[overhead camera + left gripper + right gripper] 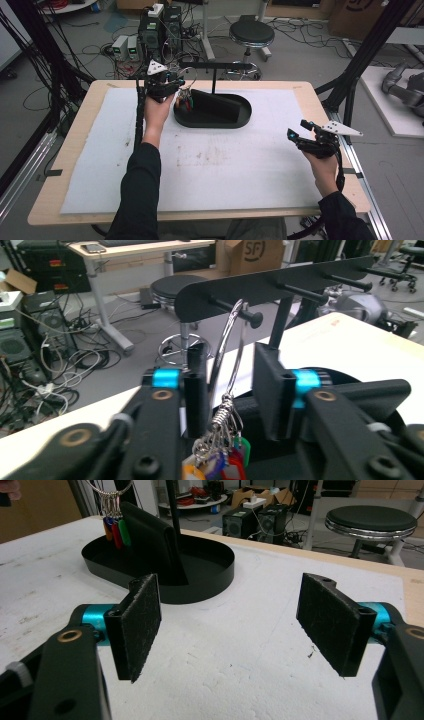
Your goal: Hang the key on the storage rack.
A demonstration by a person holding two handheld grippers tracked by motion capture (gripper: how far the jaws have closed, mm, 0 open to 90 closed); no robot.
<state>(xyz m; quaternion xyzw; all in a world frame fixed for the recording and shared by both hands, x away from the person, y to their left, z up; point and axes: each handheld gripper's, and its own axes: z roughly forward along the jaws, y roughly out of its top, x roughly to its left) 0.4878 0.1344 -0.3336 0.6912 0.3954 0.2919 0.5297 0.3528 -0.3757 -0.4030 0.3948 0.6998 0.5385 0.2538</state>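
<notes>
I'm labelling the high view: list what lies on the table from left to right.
Left tongs → key ring with coloured tags → black oval tray → right tongs.

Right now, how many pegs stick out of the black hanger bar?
4 visible pegs on the hanger bar: the nearest carries the key ring, then three bare ones; more may be hidden.

Left forearm extends from the bottom edge toward 12 o'clock, sleeve dark, hand wrapped round the left gripper (176, 91) at the far end. Its jaws stand parted, pads not pressing together. Right hand (324, 167) sits at about 4 o'clock, wrist bent, carrying the right gripper (299, 129), which points toward 10 o'clock with jaws wide apart.
</notes>
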